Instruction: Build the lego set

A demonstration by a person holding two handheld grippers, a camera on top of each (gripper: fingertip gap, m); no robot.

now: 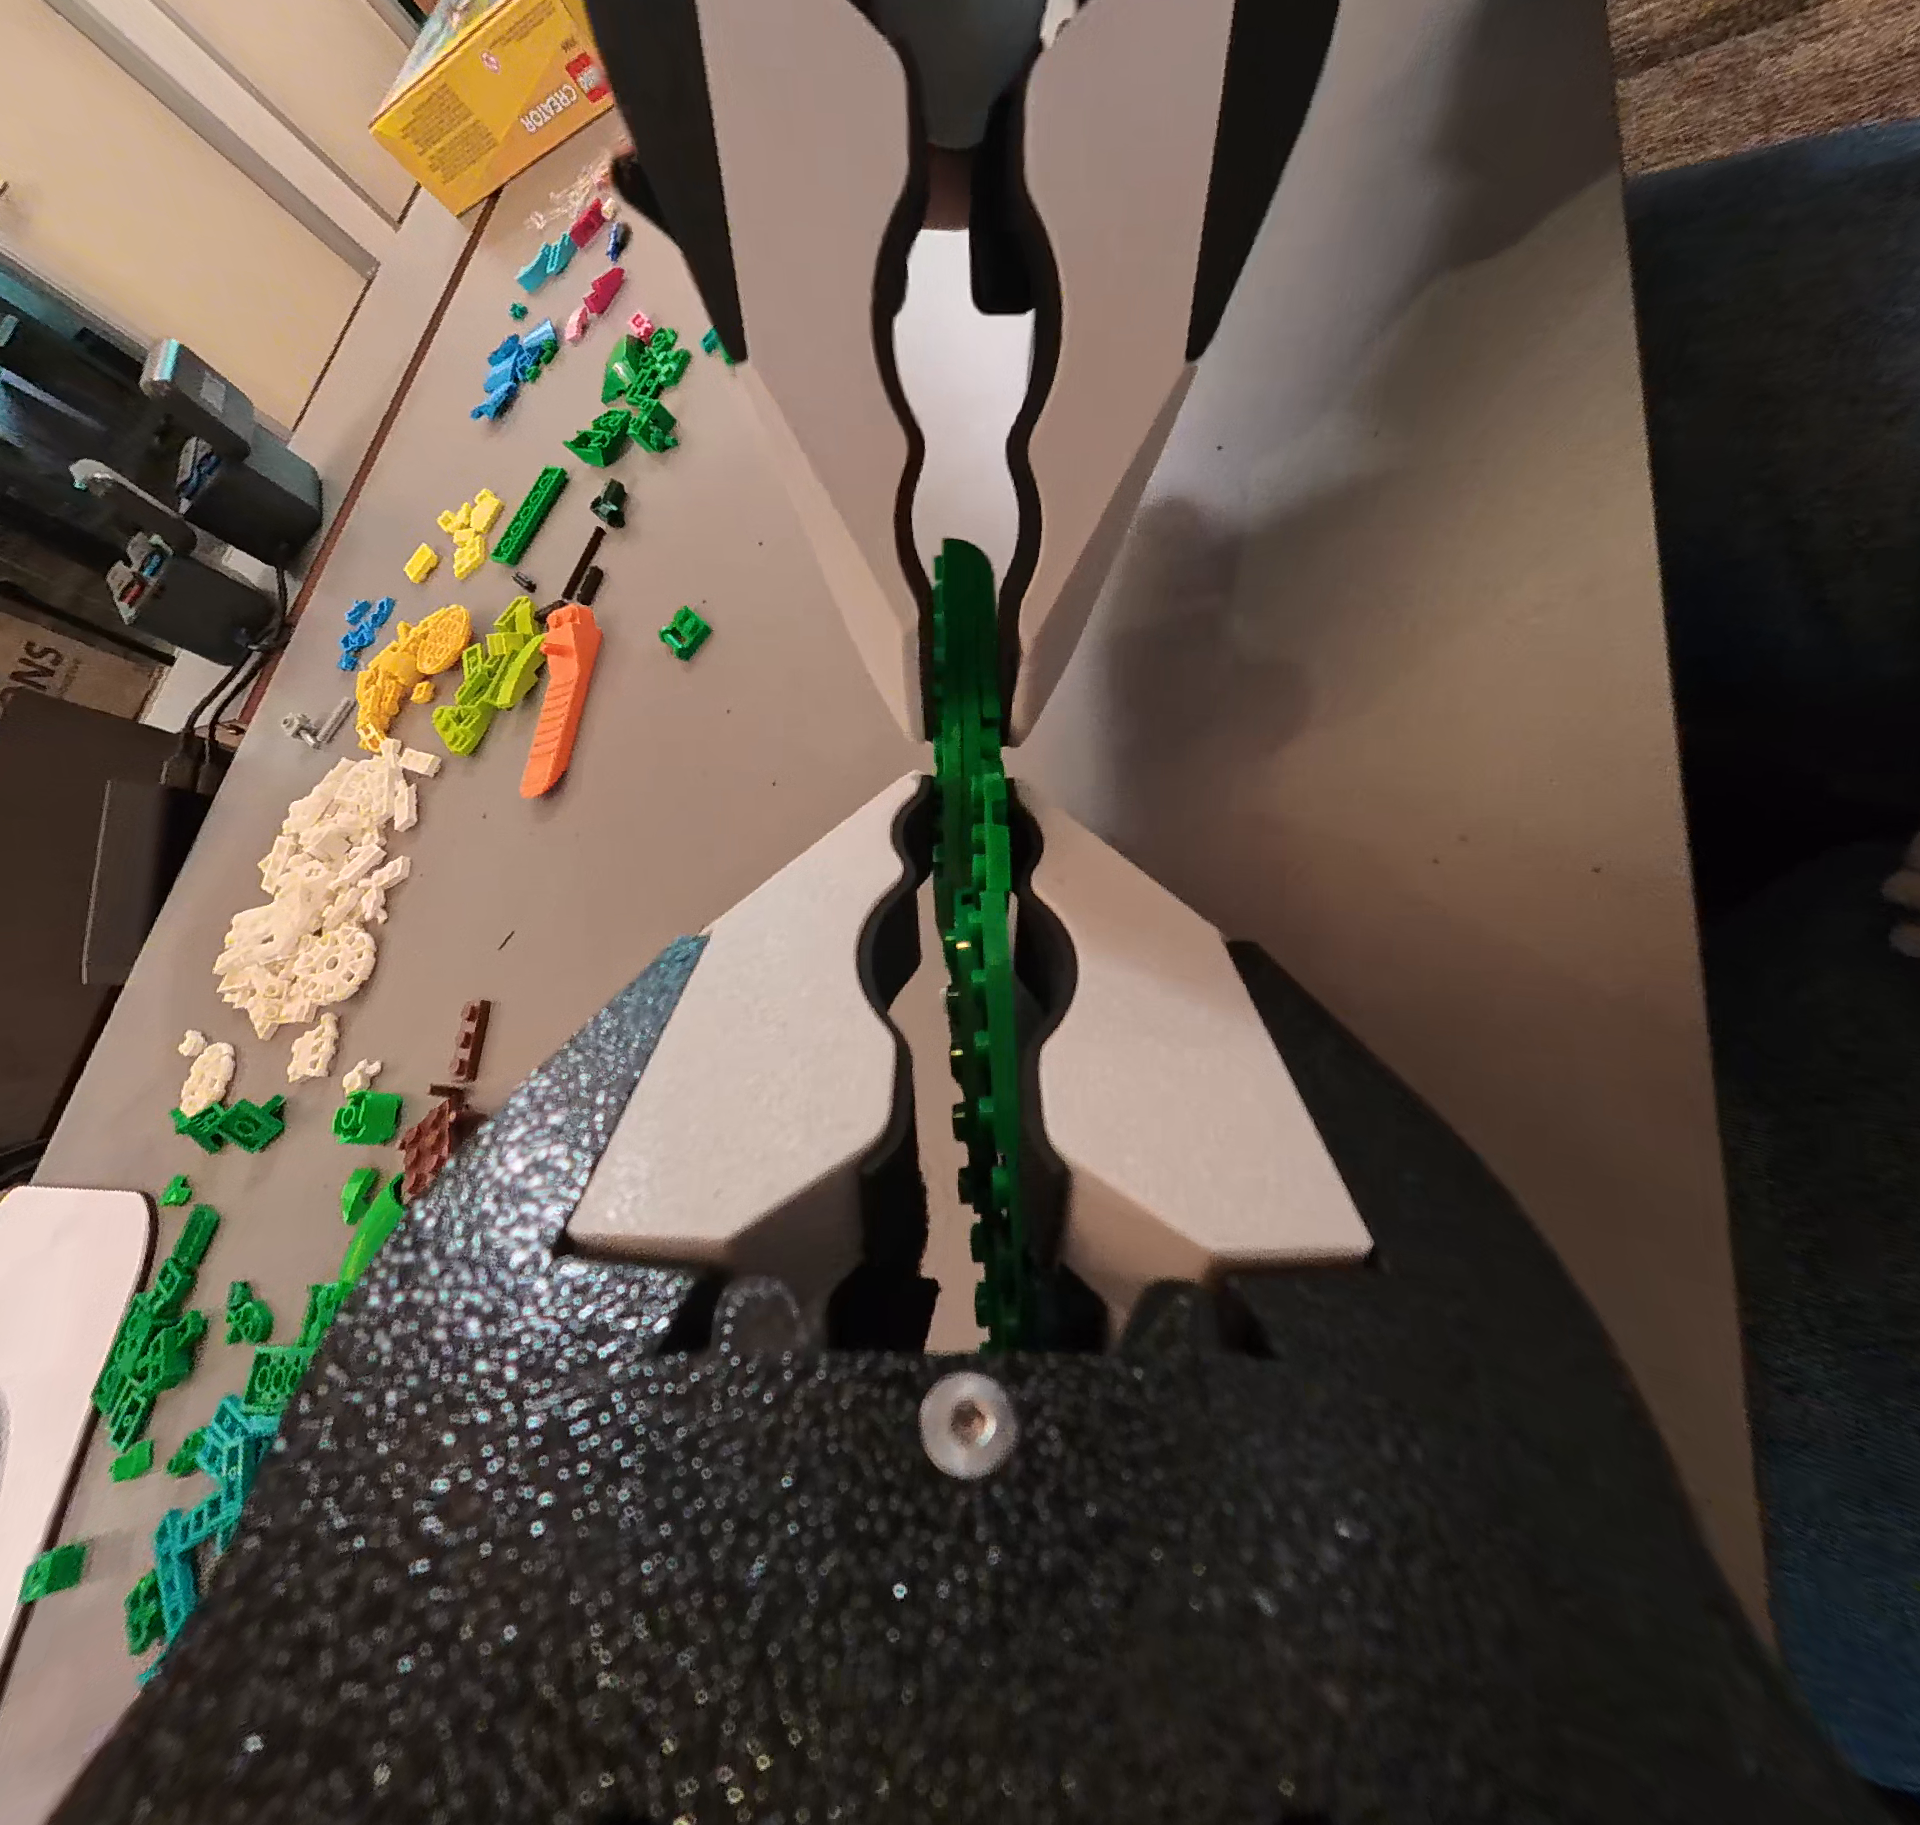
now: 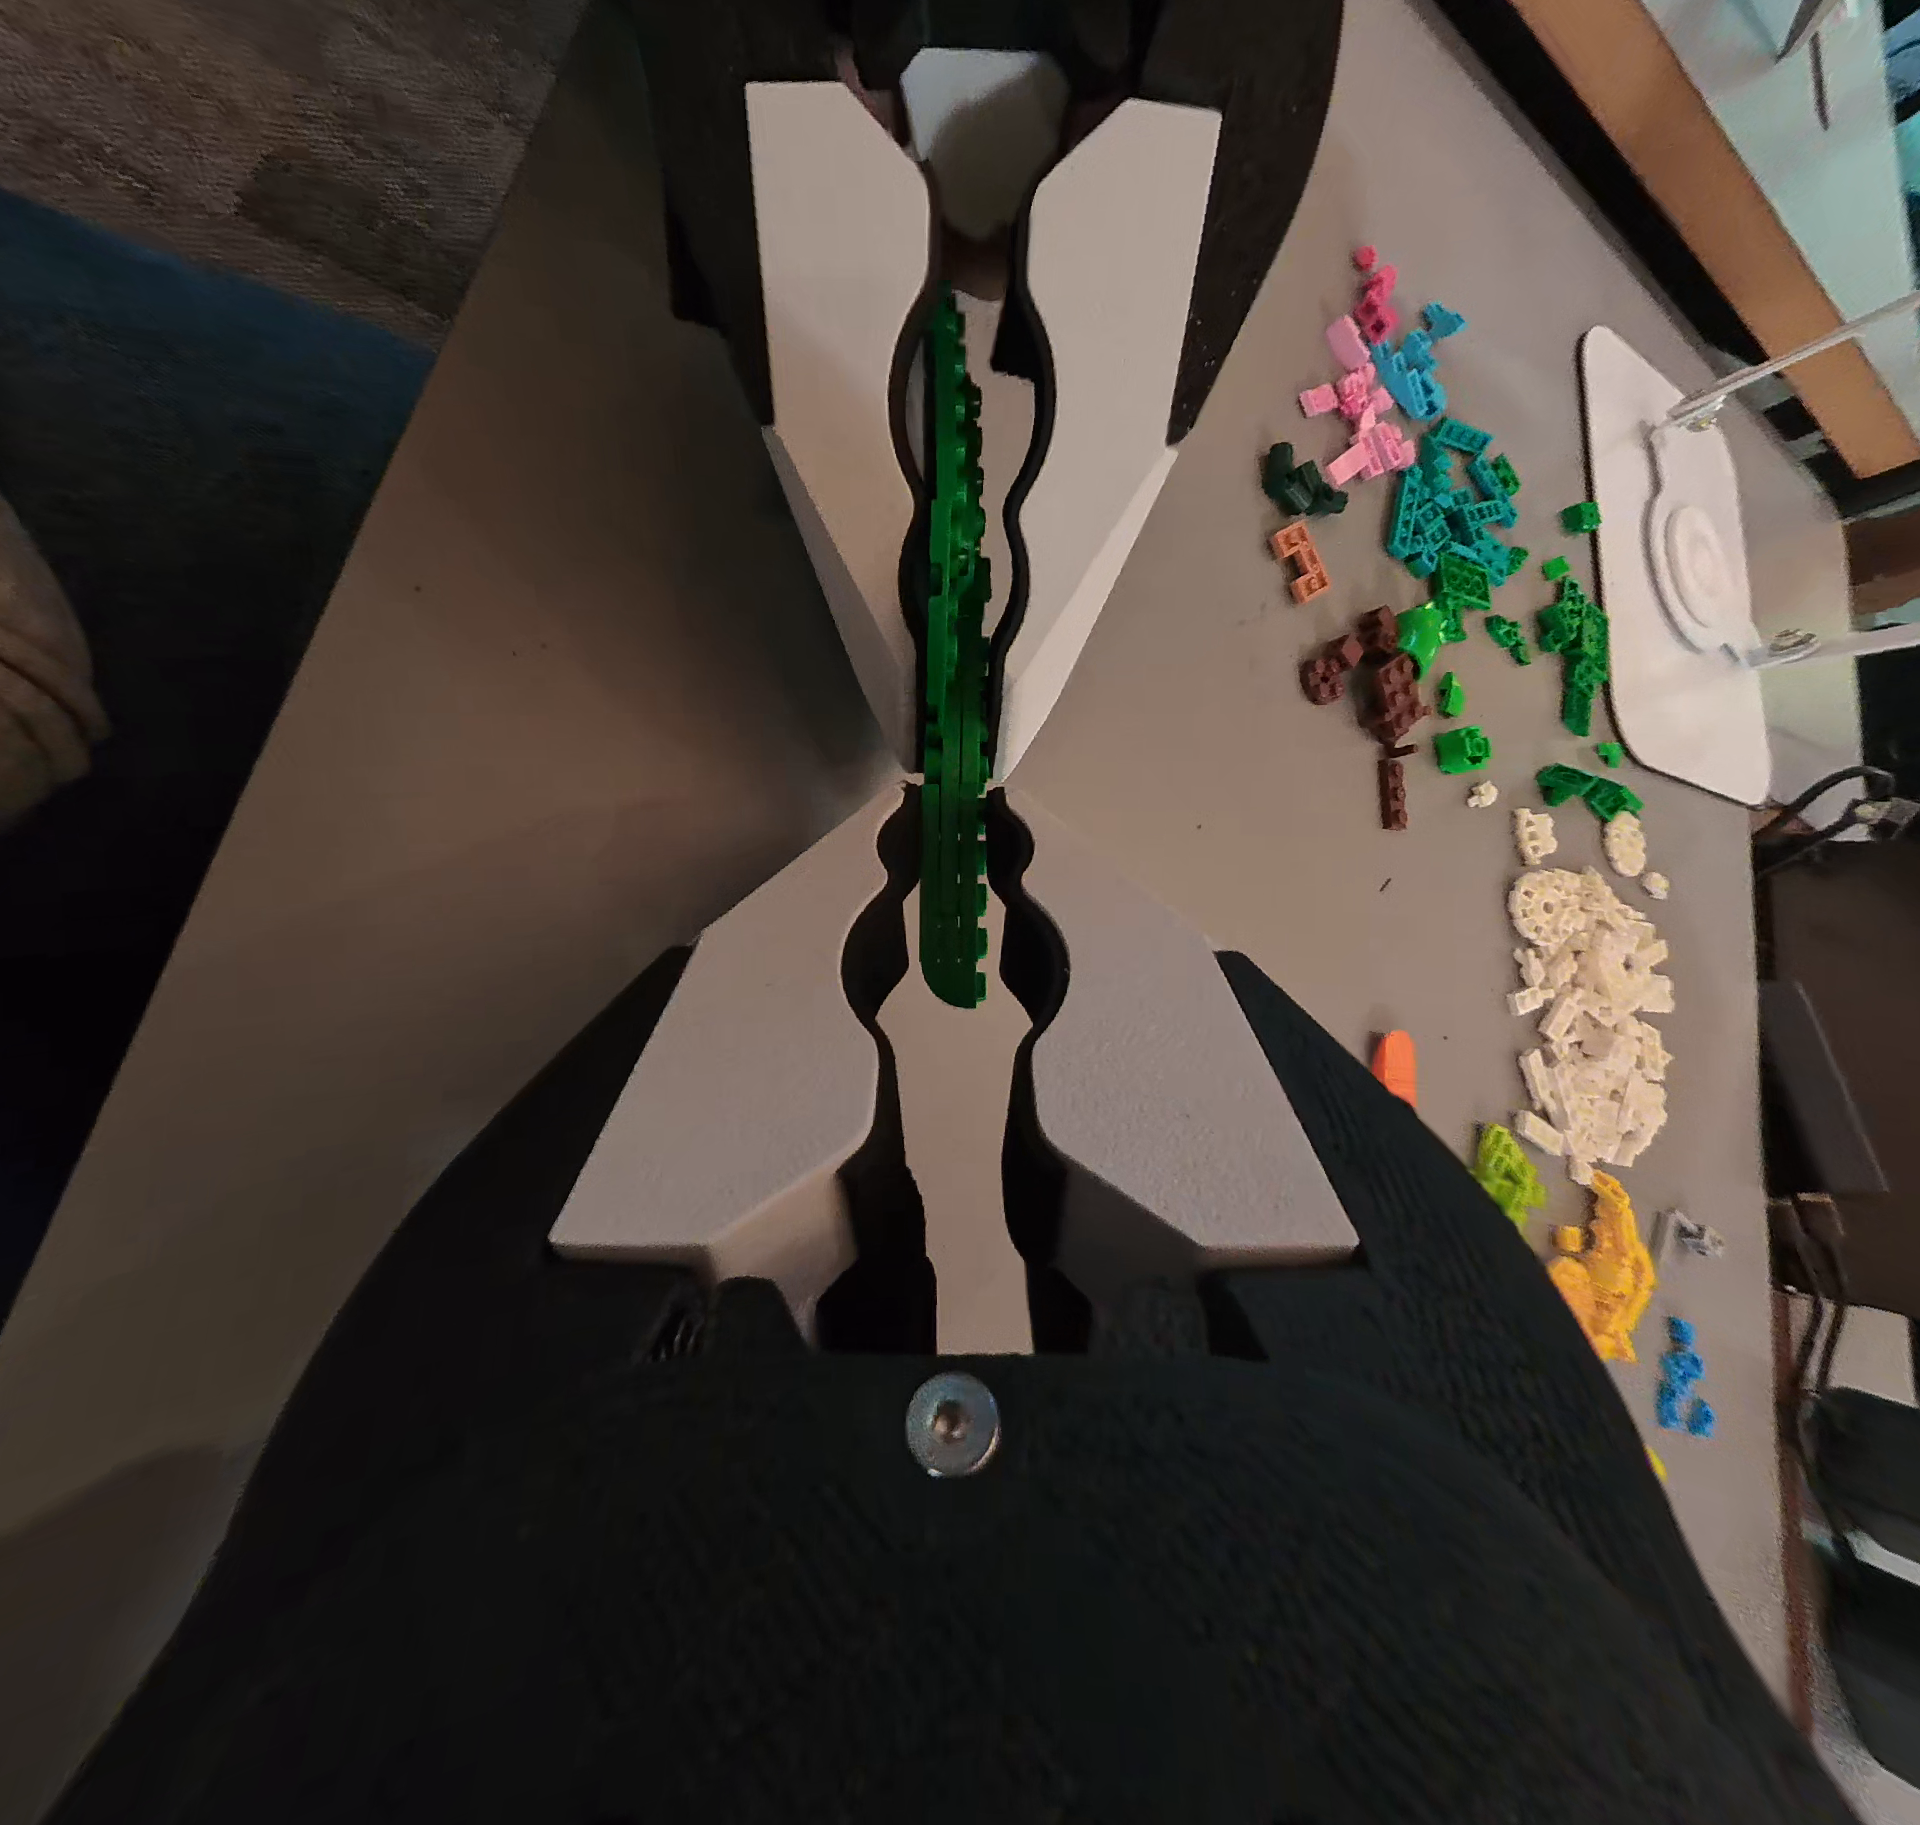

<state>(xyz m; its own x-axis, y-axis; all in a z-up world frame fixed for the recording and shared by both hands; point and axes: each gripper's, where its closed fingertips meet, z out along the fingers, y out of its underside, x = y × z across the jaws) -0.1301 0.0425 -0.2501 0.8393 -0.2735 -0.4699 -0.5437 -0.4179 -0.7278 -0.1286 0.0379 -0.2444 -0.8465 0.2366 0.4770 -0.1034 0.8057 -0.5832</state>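
Note:
A flat green stack of studded plates [image 1: 977, 944] is held on edge above the grey table [image 1: 1299, 632]. My left gripper [image 1: 971, 819] is shut on one end of it, with both pads against its faces. My right gripper [image 2: 951, 830] faces it tip to tip and is shut on the rounded other end of the same green plates [image 2: 951, 902]. The right gripper also shows at the top of the left wrist view [image 1: 966, 695]. The left gripper shows at the top of the right wrist view [image 2: 951, 726].
Loose bricks lie in colour piles along the table: white [image 1: 312, 892], yellow [image 1: 405, 663], lime [image 1: 488, 674], green [image 1: 634, 393], brown [image 2: 1371, 684], teal [image 2: 1444, 508]. There is also an orange separator tool [image 1: 561, 705], a yellow box [image 1: 499, 92] and a white stand base [image 2: 1683, 570]. The tips of both grippers are at nearly the same place.

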